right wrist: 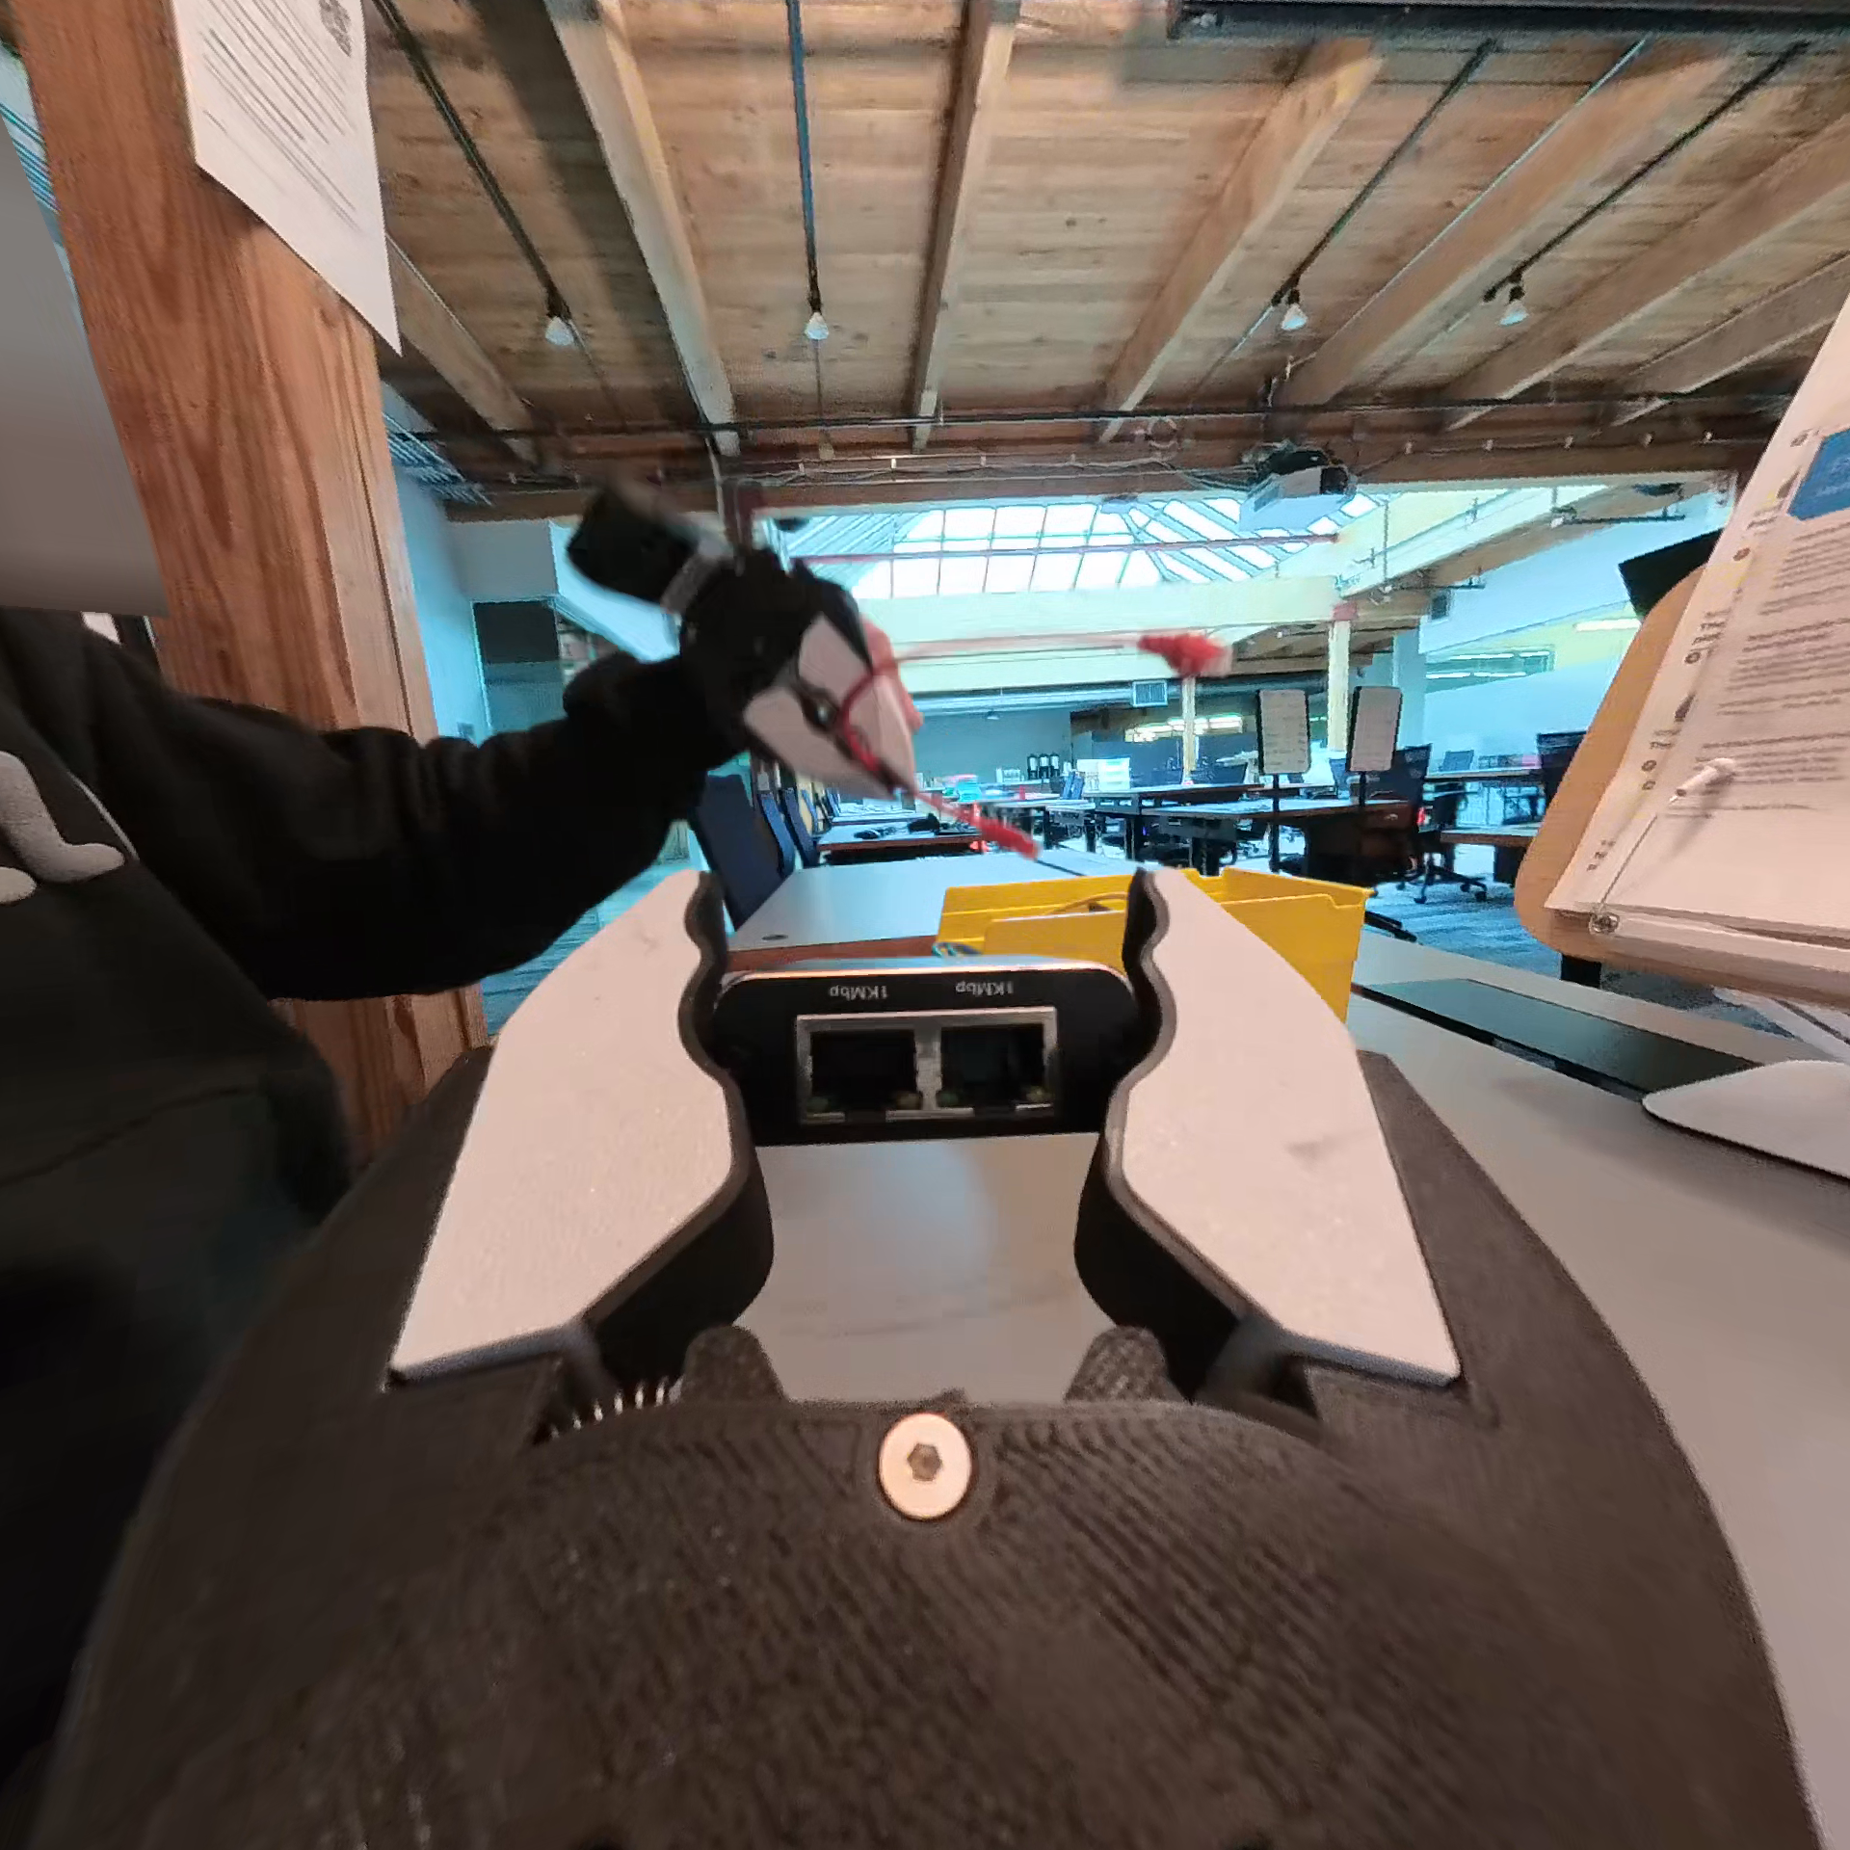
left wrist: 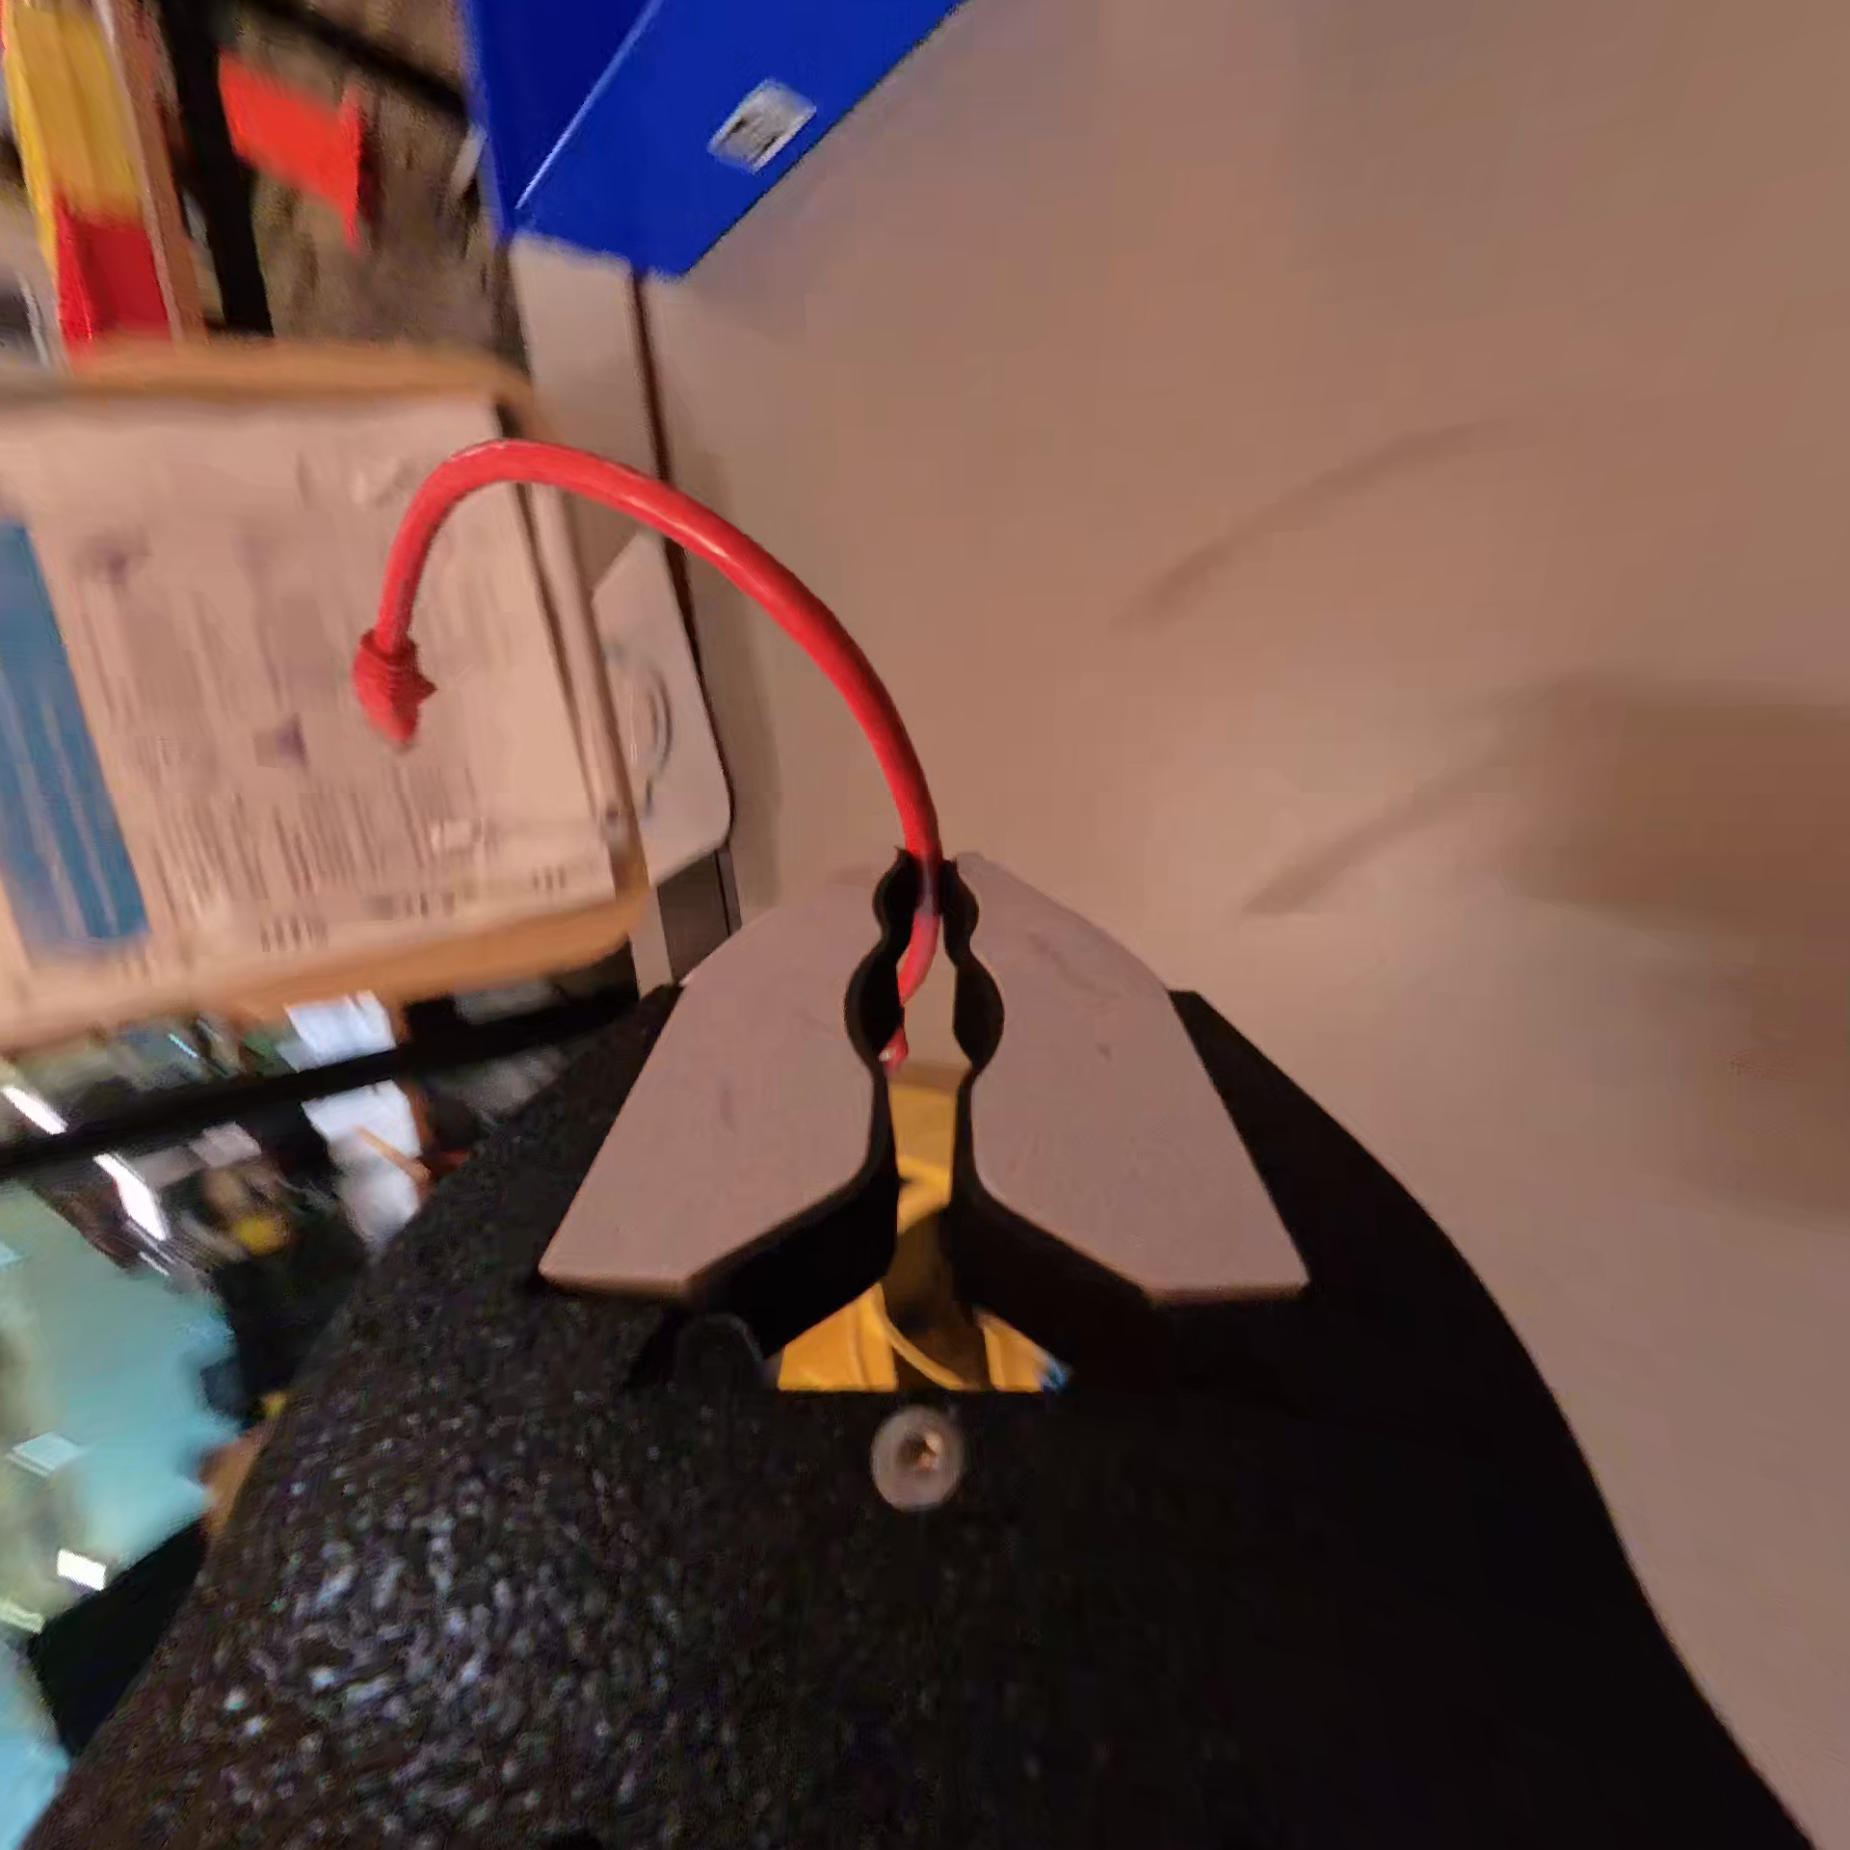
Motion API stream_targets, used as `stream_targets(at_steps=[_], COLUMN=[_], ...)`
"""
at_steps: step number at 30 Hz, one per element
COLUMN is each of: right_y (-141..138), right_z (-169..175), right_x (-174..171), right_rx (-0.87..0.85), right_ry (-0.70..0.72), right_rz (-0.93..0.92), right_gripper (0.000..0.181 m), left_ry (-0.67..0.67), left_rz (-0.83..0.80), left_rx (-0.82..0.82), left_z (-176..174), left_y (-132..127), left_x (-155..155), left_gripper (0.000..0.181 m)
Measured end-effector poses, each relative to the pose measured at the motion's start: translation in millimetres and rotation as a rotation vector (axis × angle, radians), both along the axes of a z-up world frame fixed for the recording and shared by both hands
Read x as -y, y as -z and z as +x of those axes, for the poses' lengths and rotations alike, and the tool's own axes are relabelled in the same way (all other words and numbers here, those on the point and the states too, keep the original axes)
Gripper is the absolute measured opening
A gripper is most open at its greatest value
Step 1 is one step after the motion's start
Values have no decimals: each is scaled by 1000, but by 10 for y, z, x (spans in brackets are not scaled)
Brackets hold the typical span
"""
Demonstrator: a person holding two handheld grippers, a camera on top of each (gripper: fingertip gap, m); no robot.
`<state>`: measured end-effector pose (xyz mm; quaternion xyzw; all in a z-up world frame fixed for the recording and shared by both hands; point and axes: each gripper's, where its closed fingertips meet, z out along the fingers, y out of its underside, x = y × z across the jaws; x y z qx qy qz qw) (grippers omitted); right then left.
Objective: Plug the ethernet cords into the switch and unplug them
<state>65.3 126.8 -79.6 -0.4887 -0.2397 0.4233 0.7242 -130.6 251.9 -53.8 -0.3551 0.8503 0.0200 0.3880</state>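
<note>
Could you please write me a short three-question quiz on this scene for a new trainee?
1. True or false: a cord is plugged into the switch.
2. Which gripper pinches the red cord? A) left B) right C) neither
3. Fill in: the bin behind the switch is coloured ____.

Key:
1. False; both ports show empty.
2. A; the left gripper is shut on the red cord, while the right gripper is shut on the switch.
3. Yellow, the yellow bin.
</note>
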Motion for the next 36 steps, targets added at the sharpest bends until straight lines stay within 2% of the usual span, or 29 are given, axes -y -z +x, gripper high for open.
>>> stream_targets(at_steps=[1, 6, 9, 16, 19, 21, 22, 24, 27, 30, 31, 33, 36], right_y=[-9, -20, -24, 4, 25, 30, 33, 43, 47, 16, 12, -12, -37], right_z=[21, 64, 78, 63, 64, 48, 39, 19, -74, -118, -124, -133, -153], right_x=[27, 78, 61, 40, 26, 33, 32, 17, 50, 68, 77, 113, 161], right_rx=[-8, -14, -16, -1, 0, 5, 7, 14, 44, 20, 18, 7, -5], right_ry=[6, 28, 32, 41, 46, 48, 45, 37, 2, -46, -52, -70, -109], right_rz=[9, 25, 24, 17, 6, 9, 9, 3, 20, 22, 25, 40, 57], right_gripper=[76, 76, 76, 76, 76, 76, 76, 76, 76, 75, 76, 76, 75], left_ry=[73, 267, 295, 332, 301, 209, 138, 1, -267, -522, -534, -434, -264], left_rz=[59, 139, 180, 116, 102, 28, -59, -324, -624, -841, -924, -1133, -1637], left_rx=[-29, -172, -271, -246, -241, -228, -248, -199, 100, 283, 315, 404, 498], left_z=[103, 327, 312, 328, 259, 175, 93, 69, 444, 832, 986, 1314, 1717], left_y=[208, 1264, 1637, 1927, 2007, 2001, 1999, 1891, 1533, 1451, 1433, 1287, 1029], left_x=[96, 431, 491, 680, 625, 547, 527, 621, 656, 688, 783, 1090, 1502], left_gripper=[4, 4, 4, 5, 6, 8, 10, 31, 39, 40, 41, 44, 51])
